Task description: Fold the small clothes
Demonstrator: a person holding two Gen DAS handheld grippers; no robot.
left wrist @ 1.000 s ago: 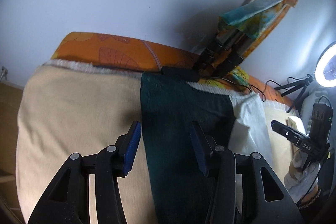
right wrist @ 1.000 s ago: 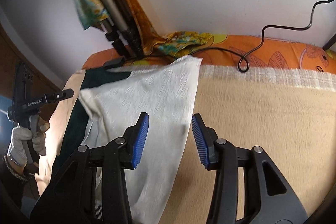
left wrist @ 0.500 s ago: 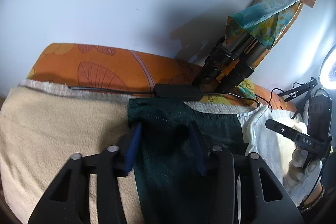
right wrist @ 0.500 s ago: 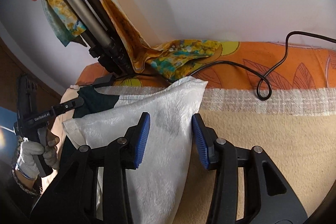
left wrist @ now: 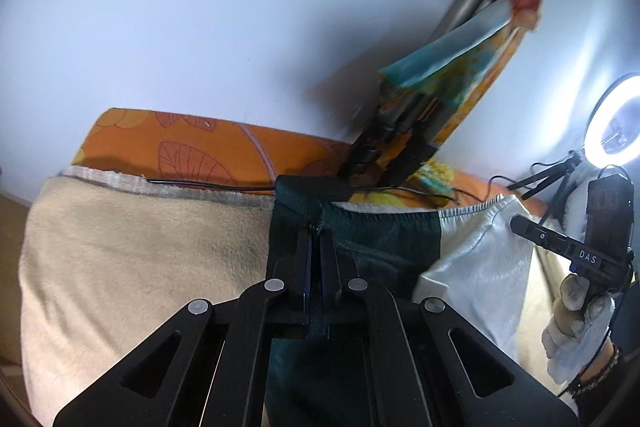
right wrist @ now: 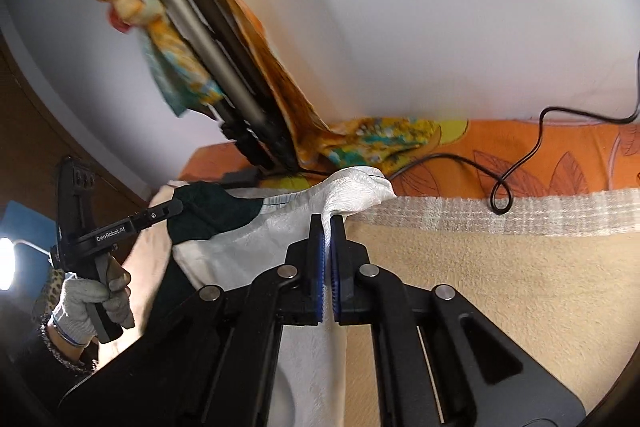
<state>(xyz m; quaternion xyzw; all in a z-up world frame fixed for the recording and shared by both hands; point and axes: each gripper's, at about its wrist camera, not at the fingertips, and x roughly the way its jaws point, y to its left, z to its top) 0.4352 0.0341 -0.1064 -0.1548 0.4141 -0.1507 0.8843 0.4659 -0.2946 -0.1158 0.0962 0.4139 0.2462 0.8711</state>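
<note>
A small garment, dark green (left wrist: pixel 380 243) on its left half and white (left wrist: pixel 480 259) on its right, lies spread on a beige blanket (left wrist: pixel 140 267). My left gripper (left wrist: pixel 315 231) has its jaws closing tight on the far green corner, with the fabric pinched between the pads. My right gripper (right wrist: pixel 327 221) is likewise closing on the far white corner (right wrist: pixel 360 187), which bunches up above the blue pads (right wrist: pixel 319 267). Each view shows the other gripper from the side, held in a gloved hand (right wrist: pixel 86 303), and in the right wrist view the left one's tip is in the green cloth (right wrist: pixel 212 211).
An orange leaf-print sheet (left wrist: pixel 192 151) runs along the wall behind the blanket. A tripod (right wrist: pixel 208 39) wrapped in a colourful scarf leans behind the garment. A black cable (right wrist: pixel 520 163) loops over the sheet, and a lit ring light (left wrist: pixel 616 123) stands at the right.
Both grippers went from open over the garment to shut on its far corners. The green and white corners now bunch up slightly between the pads.
</note>
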